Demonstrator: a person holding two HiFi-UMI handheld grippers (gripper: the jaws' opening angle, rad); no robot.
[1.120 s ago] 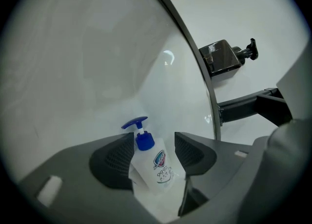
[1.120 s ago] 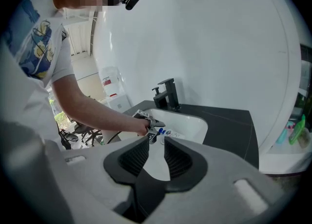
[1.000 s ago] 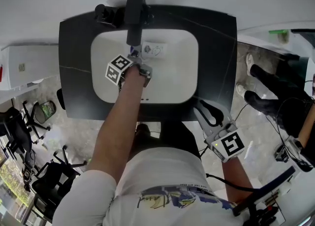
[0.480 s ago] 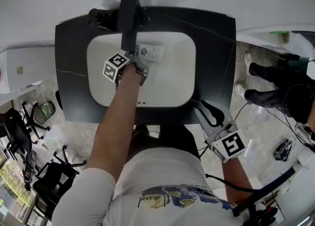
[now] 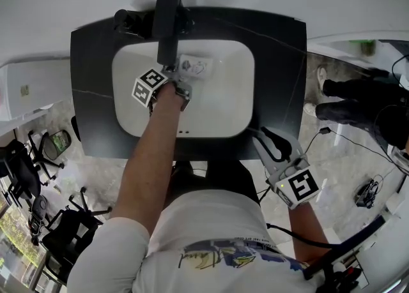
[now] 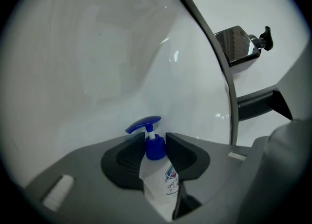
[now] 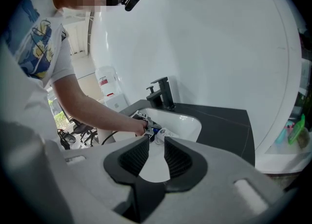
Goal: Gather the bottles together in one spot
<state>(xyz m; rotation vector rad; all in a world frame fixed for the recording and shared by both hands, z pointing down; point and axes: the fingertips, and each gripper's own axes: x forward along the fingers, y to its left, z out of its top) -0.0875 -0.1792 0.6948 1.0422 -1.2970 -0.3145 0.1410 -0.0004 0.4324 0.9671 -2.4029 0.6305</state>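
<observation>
A white pump bottle point(image 6: 161, 179) with a blue pump head lies in the white sink basin point(image 5: 223, 106), just below the faucet point(image 5: 167, 20). My left gripper point(image 6: 156, 145) reaches into the basin, and its jaws are closing with both pads against the bottle's blue collar. In the head view the bottle point(image 5: 195, 66) shows just past the left gripper point(image 5: 174, 71). My right gripper point(image 5: 271, 148) hangs off the counter's front right edge, open with nothing between its jaws. From the right gripper view point(image 7: 156, 157) the bottle point(image 7: 163, 132) is far ahead in the basin.
The basin is set in a dark countertop point(image 5: 281, 62) against a white wall. A black faucet point(image 7: 163, 92) stands at the basin's back. A white cabinet point(image 5: 32, 84) is at the left; a person's shoes point(image 5: 358, 94) and cables lie on the floor at the right.
My left gripper has shifted slightly toward the faucet end of the basin and its jaws have come in around the bottle. The right gripper has barely moved.
</observation>
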